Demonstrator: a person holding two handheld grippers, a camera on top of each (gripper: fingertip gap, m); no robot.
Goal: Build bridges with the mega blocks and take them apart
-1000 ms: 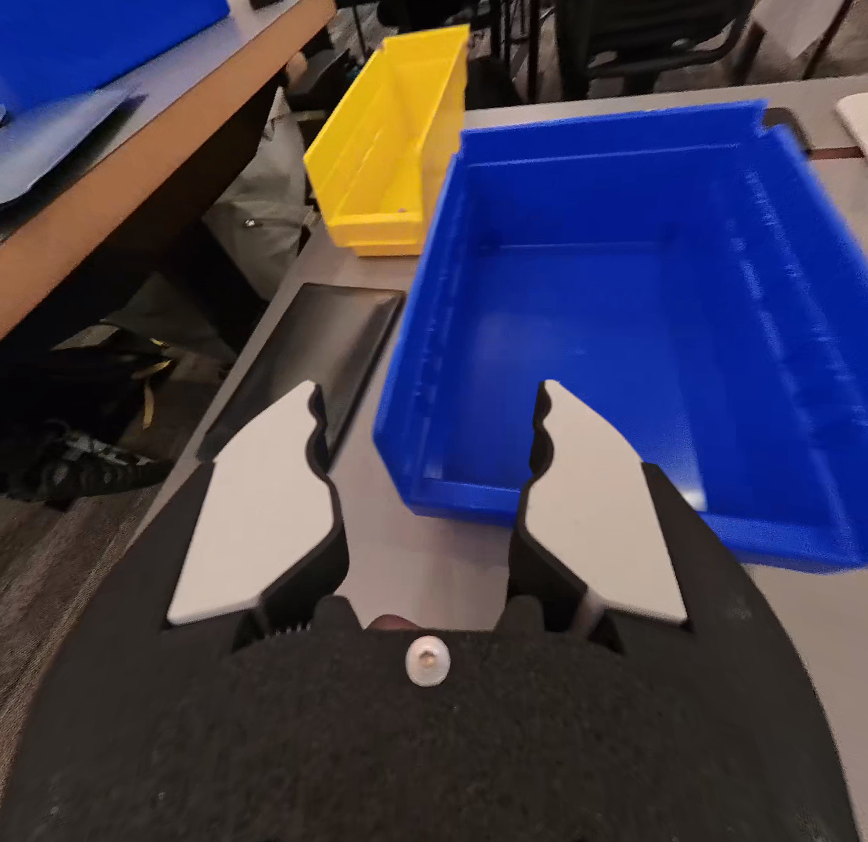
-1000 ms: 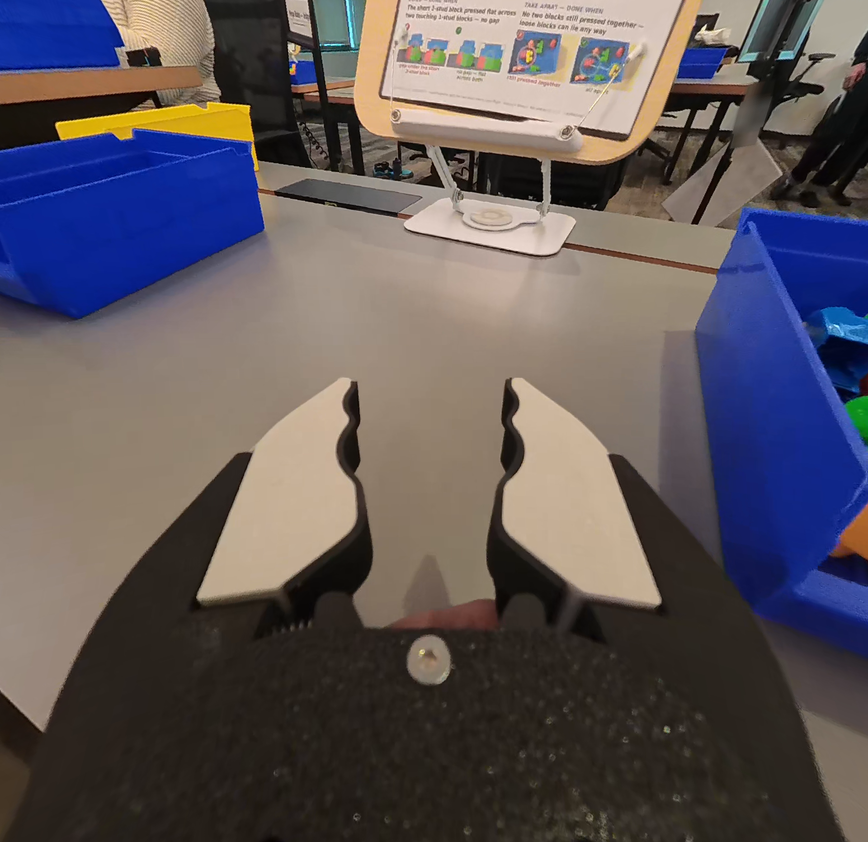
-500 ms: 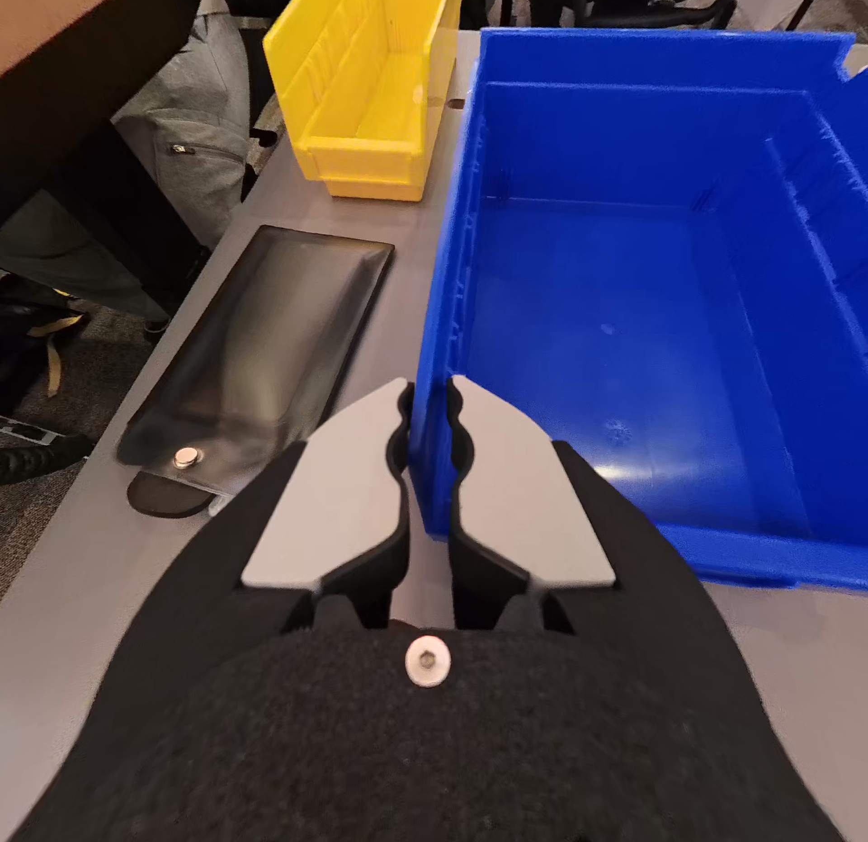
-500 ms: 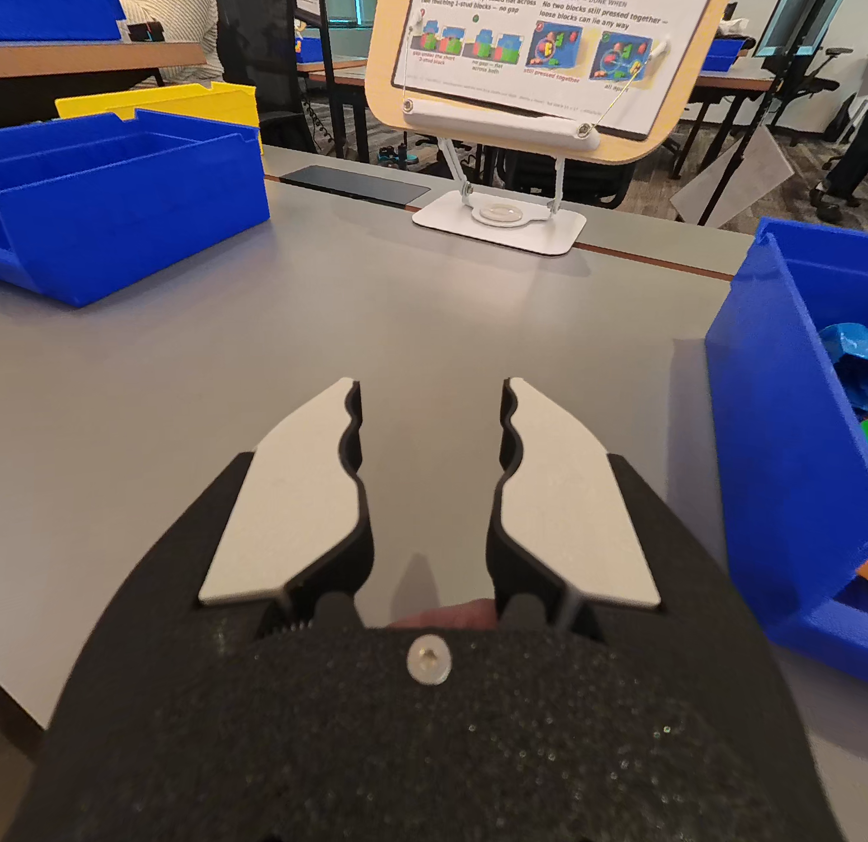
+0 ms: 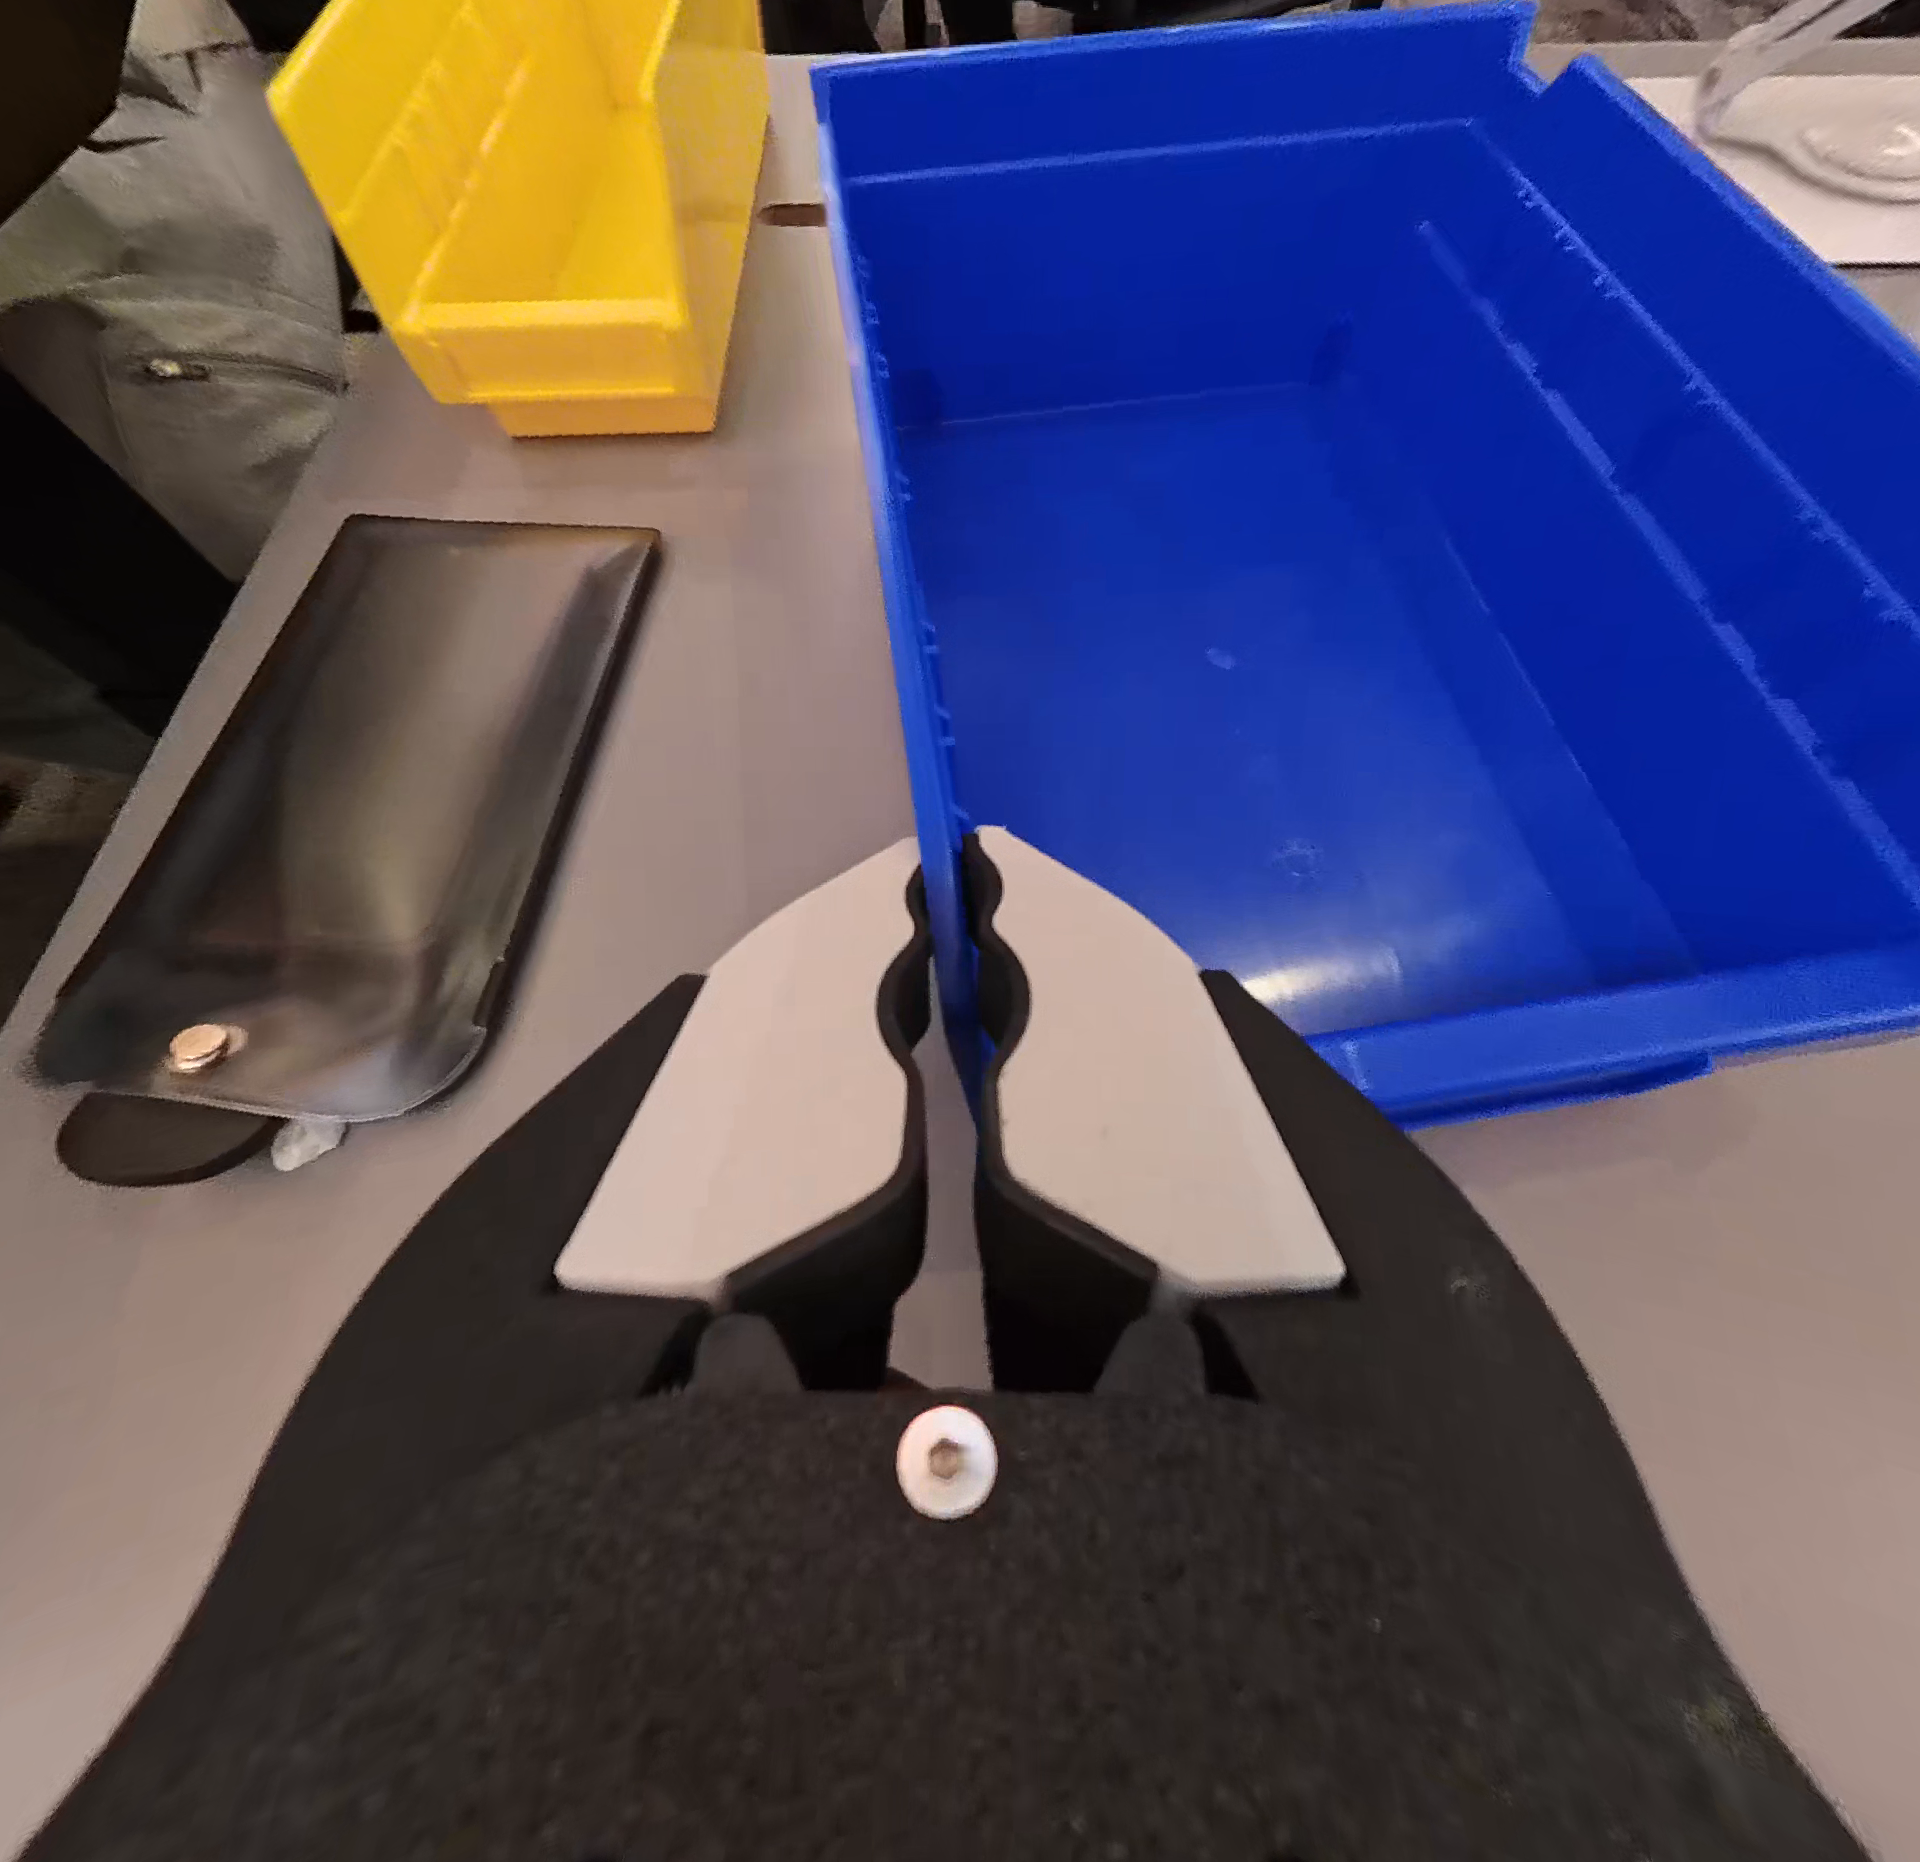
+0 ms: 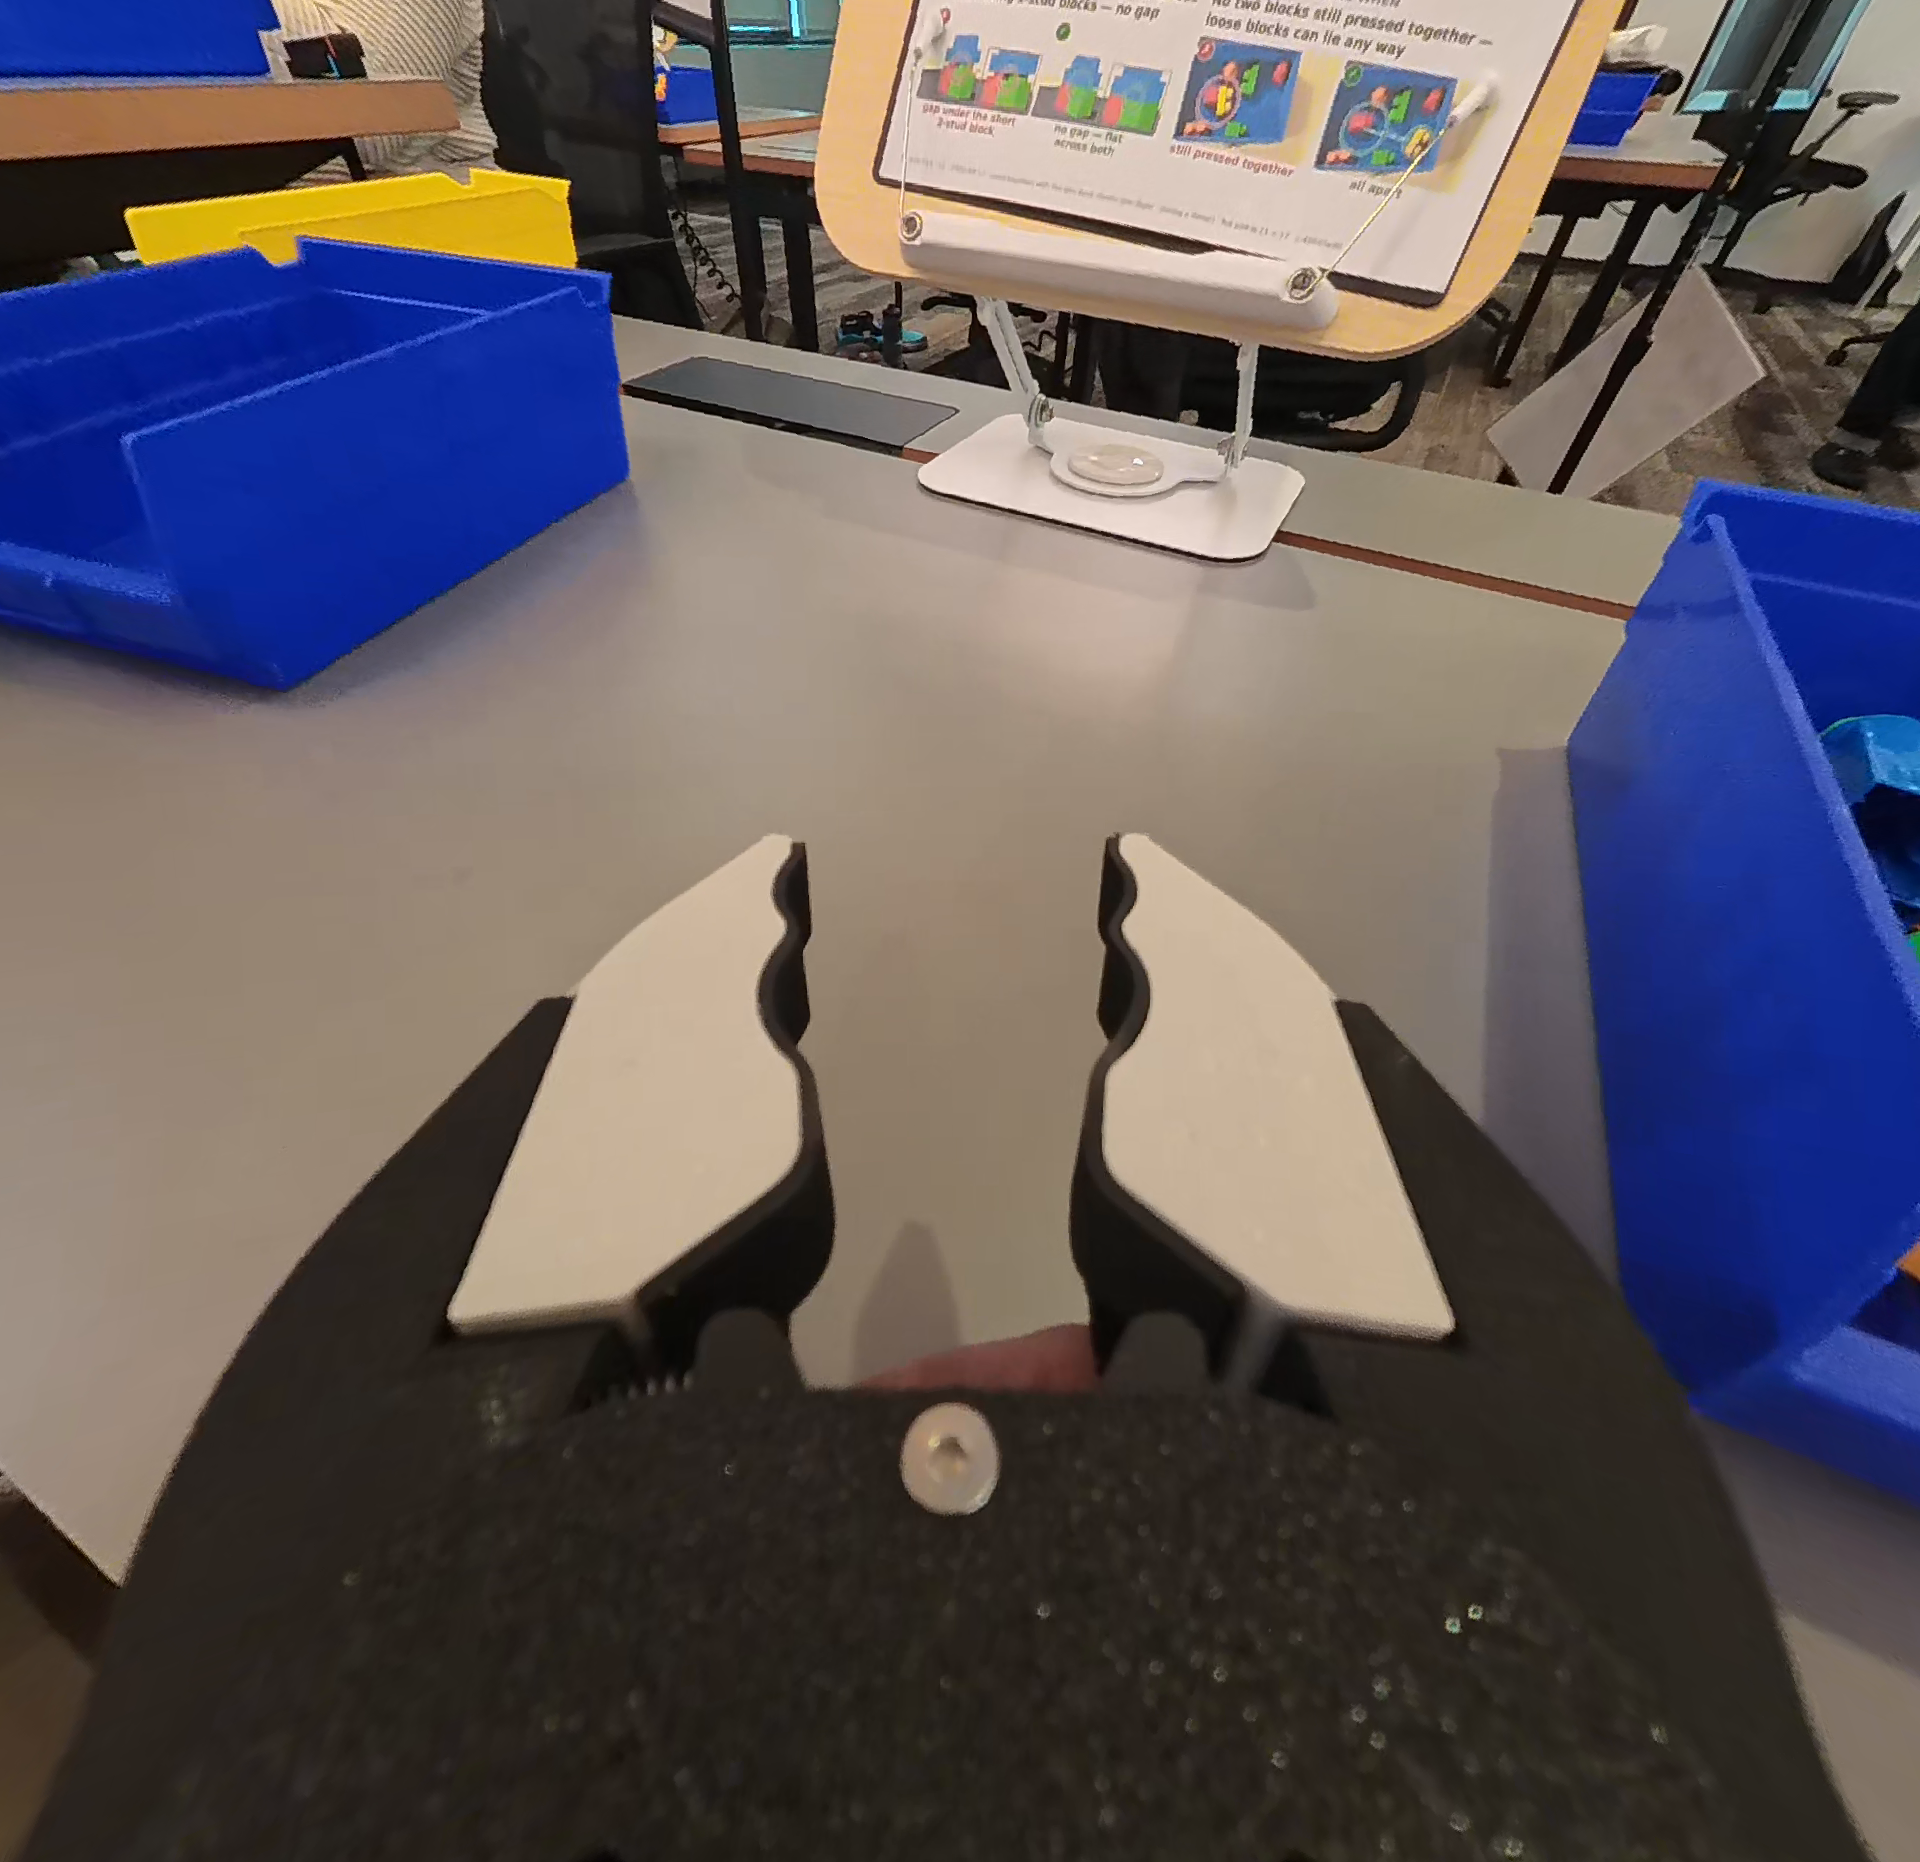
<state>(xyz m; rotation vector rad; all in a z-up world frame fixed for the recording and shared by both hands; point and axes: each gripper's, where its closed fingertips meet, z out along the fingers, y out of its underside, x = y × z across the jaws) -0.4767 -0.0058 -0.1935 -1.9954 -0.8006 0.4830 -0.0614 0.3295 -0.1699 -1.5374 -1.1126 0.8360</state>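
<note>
Mega blocks (image 6: 1870, 804): lying untouched in right blue bin (image 6: 1714, 877).
Left gripper (image 5: 948, 882): clamping empty blue bin (image 5: 1299, 669) by its side wall, probably repositioning it.
Right gripper (image 6: 951, 856): spread, hovering over grey table (image 6: 935, 690).

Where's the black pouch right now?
In the left wrist view, the black pouch lies flat on the table's left edge, left of the empty blue bin and nearer than the yellow bin.

left gripper (image 5: 948, 856): fingers pinched nearly together, seemingly clamped | right gripper (image 6: 951, 856): fingers spread
</note>
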